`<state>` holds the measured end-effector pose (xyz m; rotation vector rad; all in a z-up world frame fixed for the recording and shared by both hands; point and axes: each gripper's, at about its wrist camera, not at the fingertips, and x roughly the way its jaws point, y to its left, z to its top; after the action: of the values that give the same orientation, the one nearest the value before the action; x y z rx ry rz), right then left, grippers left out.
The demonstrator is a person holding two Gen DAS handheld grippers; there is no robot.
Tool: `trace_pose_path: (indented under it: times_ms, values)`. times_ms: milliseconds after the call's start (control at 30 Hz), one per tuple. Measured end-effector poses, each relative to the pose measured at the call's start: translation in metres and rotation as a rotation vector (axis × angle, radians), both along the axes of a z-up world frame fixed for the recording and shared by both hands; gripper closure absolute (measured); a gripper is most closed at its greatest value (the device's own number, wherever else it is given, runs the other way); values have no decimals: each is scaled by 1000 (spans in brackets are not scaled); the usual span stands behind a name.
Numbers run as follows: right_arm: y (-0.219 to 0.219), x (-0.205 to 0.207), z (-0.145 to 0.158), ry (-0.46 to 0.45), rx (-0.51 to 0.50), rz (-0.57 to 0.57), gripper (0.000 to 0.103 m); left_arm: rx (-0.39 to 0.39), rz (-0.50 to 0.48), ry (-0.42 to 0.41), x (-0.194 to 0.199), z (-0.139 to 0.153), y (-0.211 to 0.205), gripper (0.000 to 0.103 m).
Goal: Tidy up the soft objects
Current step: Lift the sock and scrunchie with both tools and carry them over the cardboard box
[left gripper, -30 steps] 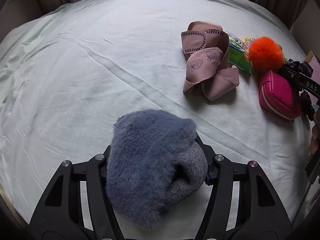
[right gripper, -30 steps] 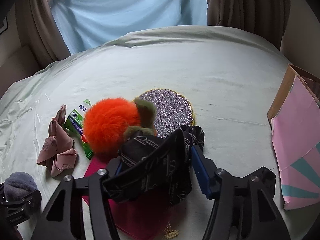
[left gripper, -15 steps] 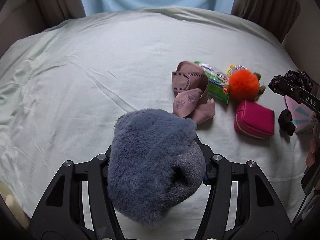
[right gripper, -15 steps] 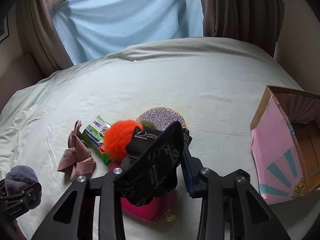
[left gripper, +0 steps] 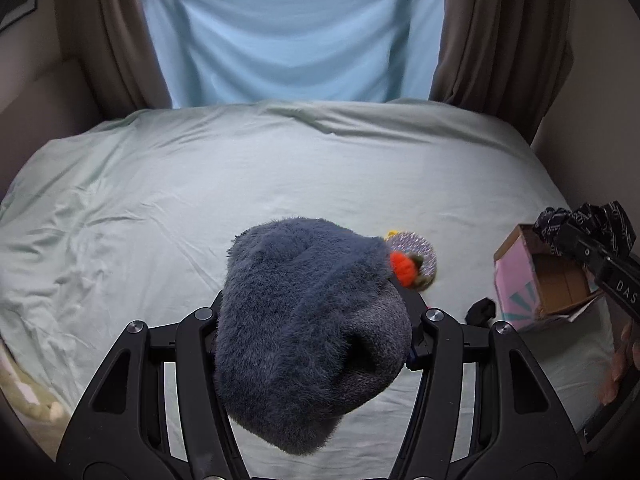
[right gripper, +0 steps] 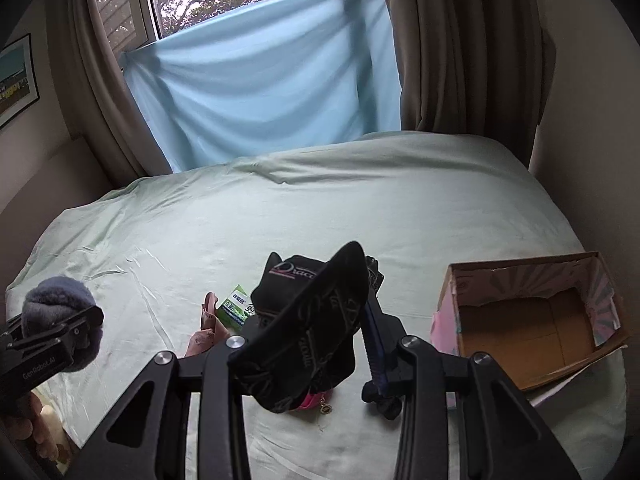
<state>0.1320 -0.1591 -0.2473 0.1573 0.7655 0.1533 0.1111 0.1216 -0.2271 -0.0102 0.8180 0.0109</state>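
Pale green bed (left gripper: 200,208), open cardboard box (right gripper: 524,320) at right, left tool (left gripper: 316,332) clamping grey fuzzy sock (left gripper: 304,332), right tool (right gripper: 316,344) pinching black printed cloth (right gripper: 308,332) beside box.

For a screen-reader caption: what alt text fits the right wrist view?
The right tool holds a black cloth above a bed, with an open box to the right. At far left, the left tool grips a grey fuzzy hat.

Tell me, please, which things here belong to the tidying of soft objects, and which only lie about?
For the job: fluffy grey-blue item in the left gripper; black printed cloth in the right gripper; open pink box; orange pompom; pink bow.

Lying about: green packet; glitter disc; bed sheet.
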Motion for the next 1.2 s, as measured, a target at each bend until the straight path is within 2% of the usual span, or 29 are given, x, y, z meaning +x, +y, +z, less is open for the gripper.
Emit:
trace_pose_path:
  times_ms: [133,300,467,600,833,1033,1200]
  values:
    - [-38,-5,29,1,-3,1,69,-22,-2,-23,3,31,-45,49]
    - [-93,-6,54,10,-11,9,69,-56,-22,-21,10,50,-116,49]
    - [-149,-1,63,39,-34,-10,69,-109,-85,15,25,52,-193,49]
    - [-194,8,56,86,-46,-51,69,-134,-148,56,43,42,-250,49]
    - [-262,27,23,214,-45,-144,69,-134,-267,174,83,2,-332,49]
    - [-301,57,-24,360,-51,-213,69,-118,-341,303,117,-55,-386,49]
    - [-321,85,-62,466,-47,-242,69,-103,-360,411,144,-105,-410,49]
